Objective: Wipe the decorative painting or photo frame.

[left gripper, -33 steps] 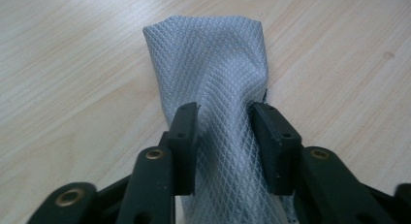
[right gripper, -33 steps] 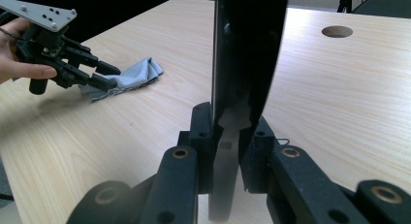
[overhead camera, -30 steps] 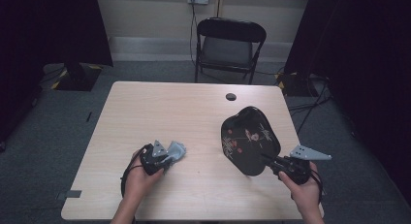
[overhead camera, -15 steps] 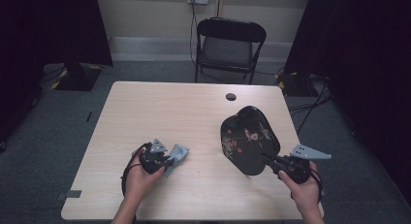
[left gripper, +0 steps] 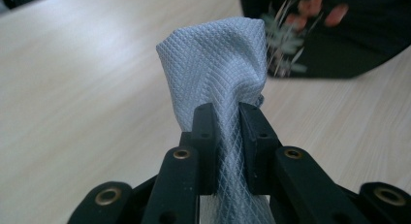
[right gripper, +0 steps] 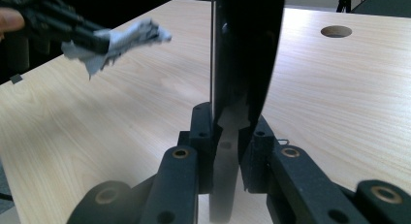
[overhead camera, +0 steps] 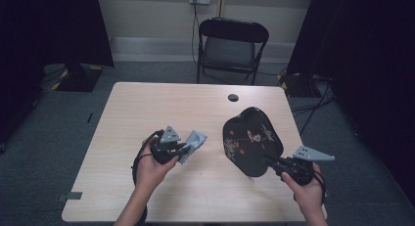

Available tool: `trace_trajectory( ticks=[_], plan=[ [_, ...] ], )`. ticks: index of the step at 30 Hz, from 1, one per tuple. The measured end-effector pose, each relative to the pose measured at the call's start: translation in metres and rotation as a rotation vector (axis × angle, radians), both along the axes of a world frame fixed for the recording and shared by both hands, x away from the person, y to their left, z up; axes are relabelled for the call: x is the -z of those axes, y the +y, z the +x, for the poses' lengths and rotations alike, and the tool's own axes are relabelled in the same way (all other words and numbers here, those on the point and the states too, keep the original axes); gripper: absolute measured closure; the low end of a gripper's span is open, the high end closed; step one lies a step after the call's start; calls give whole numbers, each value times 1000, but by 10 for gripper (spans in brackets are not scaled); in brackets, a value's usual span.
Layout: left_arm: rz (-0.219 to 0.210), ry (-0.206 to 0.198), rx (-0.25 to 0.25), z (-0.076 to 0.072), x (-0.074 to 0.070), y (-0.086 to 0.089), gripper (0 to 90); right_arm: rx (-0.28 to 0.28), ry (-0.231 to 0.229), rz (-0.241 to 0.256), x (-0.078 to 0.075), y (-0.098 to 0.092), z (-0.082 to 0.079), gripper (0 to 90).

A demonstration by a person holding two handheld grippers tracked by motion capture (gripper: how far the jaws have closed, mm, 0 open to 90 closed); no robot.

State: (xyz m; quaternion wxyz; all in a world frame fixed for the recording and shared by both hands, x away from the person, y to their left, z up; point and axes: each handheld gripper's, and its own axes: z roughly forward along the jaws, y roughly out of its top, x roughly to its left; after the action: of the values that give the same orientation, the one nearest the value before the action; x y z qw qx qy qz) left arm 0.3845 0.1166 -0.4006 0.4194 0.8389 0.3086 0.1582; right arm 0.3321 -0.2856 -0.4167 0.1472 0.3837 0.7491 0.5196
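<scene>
We see the left gripper (overhead camera: 182, 148) clamped on a grey cloth (overhead camera: 194, 142); in the left gripper view the cloth (left gripper: 220, 78) is a woven microfibre with a fine diamond weave, bunched into a soft upright tuft above the jaws, which pinch it narrow with fabric running down between them; the left hand (overhead camera: 151, 169) wraps the gripper body from below, forearm coming in from the bottom edge, gripper pointing up-right toward the tray.

The right gripper (overhead camera: 270, 162) grips a black lacquer tray (overhead camera: 250, 140) at its near rim; the tray is glossy, rounded-rectangular with soft corners, painted with a sprig of pale leaves and reddish flowers; it's tilted up off the table (overhead camera: 147, 103), decorated face turned toward the cloth; in the right gripper view the tray (right gripper: 245, 49) stands edge-on, thin and dark, jaws closed narrow on its edge; the right hand (overhead camera: 306, 194) holds low at the table's near right corner, gripper aimed up-left.

Cloth and tray are near but apart, a gap of bare tabletop between them; the table is pale wood-grain laminate with a round cable hole (overhead camera: 233, 97) near the far edge; a black folding chair (overhead camera: 230, 47) stands behind it.
</scene>
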Motion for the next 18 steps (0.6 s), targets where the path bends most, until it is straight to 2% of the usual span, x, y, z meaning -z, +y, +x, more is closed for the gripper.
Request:
trace_trajectory(
  ticks=[4, 5, 6, 10, 13, 14, 16, 18],
  plan=[
    [-41, -41, 23, 4, -20, -18, 782, 1, -1, 1, 0, 0, 1, 789],
    [-41, -41, 23, 4, -20, -18, 782, 1, -1, 0, 0, 0, 1, 789],
    [-43, -68, 36, 6, -29, -26, 782, 0, 1, -1, 0, 0, 1, 789],
    [-66, -111, 48, 11, -45, -42, 782, -1, 0, 0, 0, -1, 1, 789],
    [-62, -123, 60, 14, -52, -49, 782, -2, -2, 0, 0, 0, 1, 788],
    [-64, -125, 72, 17, -56, -58, 782, -1, -1, -1, 0, 0, 1, 788],
    [-72, -126, 84, 20, -57, -65, 781, 0, -1, -1, -1, 0, 1, 789],
    [-60, -127, 100, 22, -57, -73, 781, -1, -1, -2, 0, 0, 1, 789]
  ],
)
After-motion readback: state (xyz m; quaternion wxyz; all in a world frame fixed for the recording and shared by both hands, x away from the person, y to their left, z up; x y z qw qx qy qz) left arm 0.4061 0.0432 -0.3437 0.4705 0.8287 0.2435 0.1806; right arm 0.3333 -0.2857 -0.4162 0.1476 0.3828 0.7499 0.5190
